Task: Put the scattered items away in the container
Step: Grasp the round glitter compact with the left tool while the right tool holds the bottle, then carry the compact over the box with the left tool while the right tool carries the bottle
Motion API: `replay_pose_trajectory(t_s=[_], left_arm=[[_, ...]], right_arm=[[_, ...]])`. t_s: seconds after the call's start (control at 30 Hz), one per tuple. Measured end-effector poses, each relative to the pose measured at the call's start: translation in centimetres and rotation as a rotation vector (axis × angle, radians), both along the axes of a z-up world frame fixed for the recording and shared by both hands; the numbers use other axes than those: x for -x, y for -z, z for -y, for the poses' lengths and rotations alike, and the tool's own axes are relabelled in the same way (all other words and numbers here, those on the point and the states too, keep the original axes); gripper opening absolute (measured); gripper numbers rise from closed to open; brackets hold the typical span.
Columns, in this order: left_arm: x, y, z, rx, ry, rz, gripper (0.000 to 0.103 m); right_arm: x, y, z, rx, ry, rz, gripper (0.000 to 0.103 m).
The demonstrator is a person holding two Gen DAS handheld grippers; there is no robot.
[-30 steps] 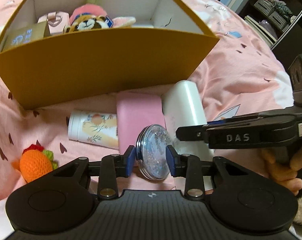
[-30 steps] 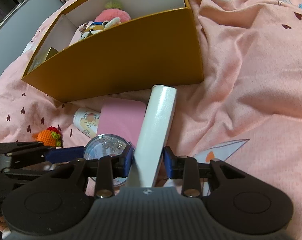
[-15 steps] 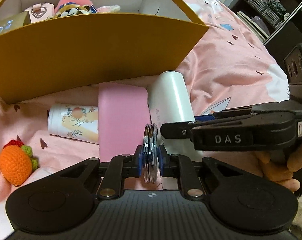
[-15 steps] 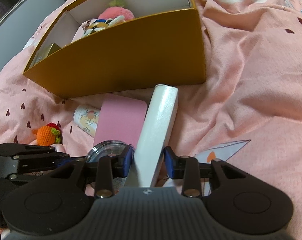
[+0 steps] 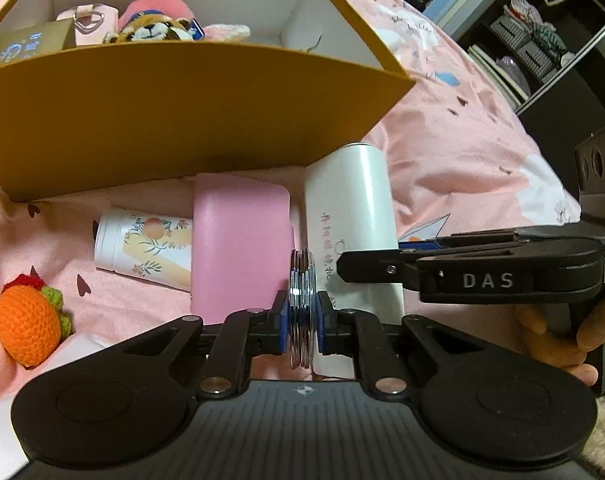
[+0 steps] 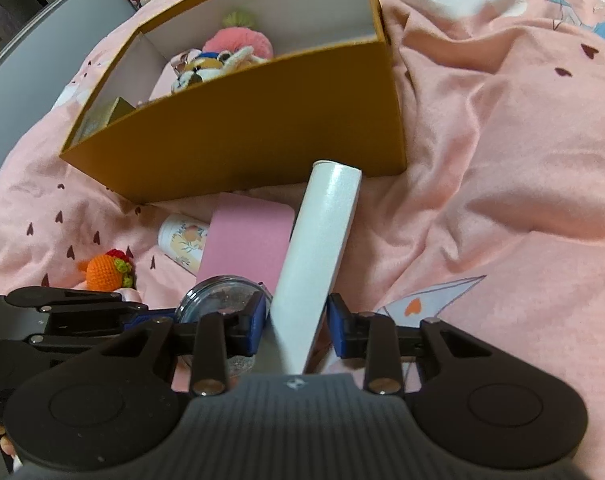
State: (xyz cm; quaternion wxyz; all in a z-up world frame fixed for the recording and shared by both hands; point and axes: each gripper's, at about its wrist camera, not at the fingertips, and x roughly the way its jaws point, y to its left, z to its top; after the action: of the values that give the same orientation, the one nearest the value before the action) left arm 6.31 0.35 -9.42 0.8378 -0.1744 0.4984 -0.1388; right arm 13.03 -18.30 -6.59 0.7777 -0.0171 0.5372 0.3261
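My left gripper [image 5: 301,322] is shut on a round clear glitter case [image 5: 301,304], held on edge above the bed; the case also shows in the right wrist view [image 6: 222,294]. My right gripper [image 6: 296,326] straddles the near end of a white tube [image 6: 322,248] lying on the bed, its pads close beside the tube. The tube also shows in the left wrist view [image 5: 350,216]. The orange cardboard box [image 5: 174,120] stands beyond, holding plush toys and small boxes.
A pink flat case [image 5: 240,240], a floral white cup [image 5: 142,244] on its side and an orange crocheted fruit [image 5: 26,330] lie on the pink bedsheet in front of the box. Dark shelves [image 5: 542,40] stand at the far right.
My left gripper closed on the glitter case and turned it from face-on to edge-on, lifting slightly. My right gripper stayed around the white tube's near end.
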Motion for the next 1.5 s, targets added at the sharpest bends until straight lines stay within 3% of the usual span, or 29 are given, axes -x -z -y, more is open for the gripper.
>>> replay_pose_trajectory(t_s=[0.43,0.87,1.17,1.5], left_arm=[[0.7,-4.7,-1.7,0.057,-0.055,0.119,0.015],[1.0,-8.4,-1.9,0.082,-0.098,0.216,0.015],[-0.3,-11.7,-2.5,0.077,-0.115,0.293,0.015],[-4.6,-13.8,-4.7,0.039,-0.166,0.328,0.015]], right_arm=[[-0.1,-4.8,1.5,-0.104,-0.062,0.009,0.031],[-0.2,-10.2,2.2,-0.204,-0.113,0.080,0.030],[-1.6,-13.8,1.4,-0.247,-0.157,0.149,0.029],[-4.7,-16.6,-2.1,-0.263,-0.205,0.243,0.029]])
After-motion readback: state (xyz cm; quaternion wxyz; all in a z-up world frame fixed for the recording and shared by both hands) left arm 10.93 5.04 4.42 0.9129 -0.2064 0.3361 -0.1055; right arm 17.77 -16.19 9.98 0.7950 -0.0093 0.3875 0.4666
